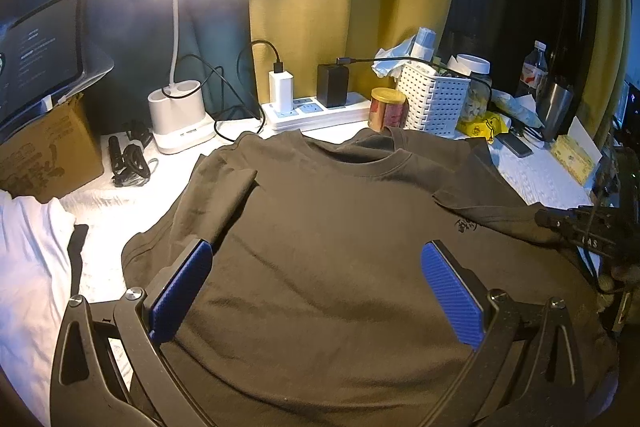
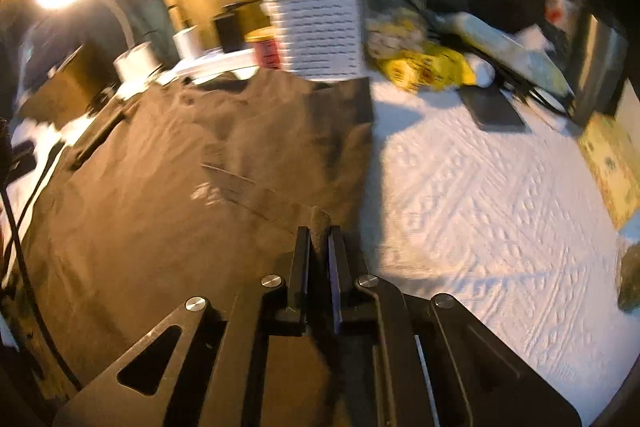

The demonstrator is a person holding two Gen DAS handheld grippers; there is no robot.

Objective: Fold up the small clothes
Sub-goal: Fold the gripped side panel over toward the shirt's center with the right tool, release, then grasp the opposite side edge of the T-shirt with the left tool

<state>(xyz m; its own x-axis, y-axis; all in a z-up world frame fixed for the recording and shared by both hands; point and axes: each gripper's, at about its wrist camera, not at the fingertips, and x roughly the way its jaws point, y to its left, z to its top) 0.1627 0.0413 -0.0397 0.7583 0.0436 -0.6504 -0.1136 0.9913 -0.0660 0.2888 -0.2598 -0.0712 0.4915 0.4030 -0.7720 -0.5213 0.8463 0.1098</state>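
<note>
The right wrist view is motion-blurred: labels on the red can (image 2: 267,51) and yellow packet (image 2: 424,67) are unreadable. In the left wrist view, the T-shirt (image 1: 340,227) hem runs past the bottom edge, and its small chest print (image 1: 466,225) is illegible.

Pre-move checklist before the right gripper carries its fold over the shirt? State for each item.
1. Right gripper has fabric: ok, the jaws are shut on a pinch of the dark T-shirt at its right edge.
2. Left gripper free: ok, open over the shirt's middle, holding nothing.
3. Left side already folded: ok, the left sleeve lies turned in over the body.
4. Collar clear of clutter: not ok, it lies against the red can and white basket.
5. Grip depth on the fabric: cannot tell, the right wrist view is blurred.
</note>
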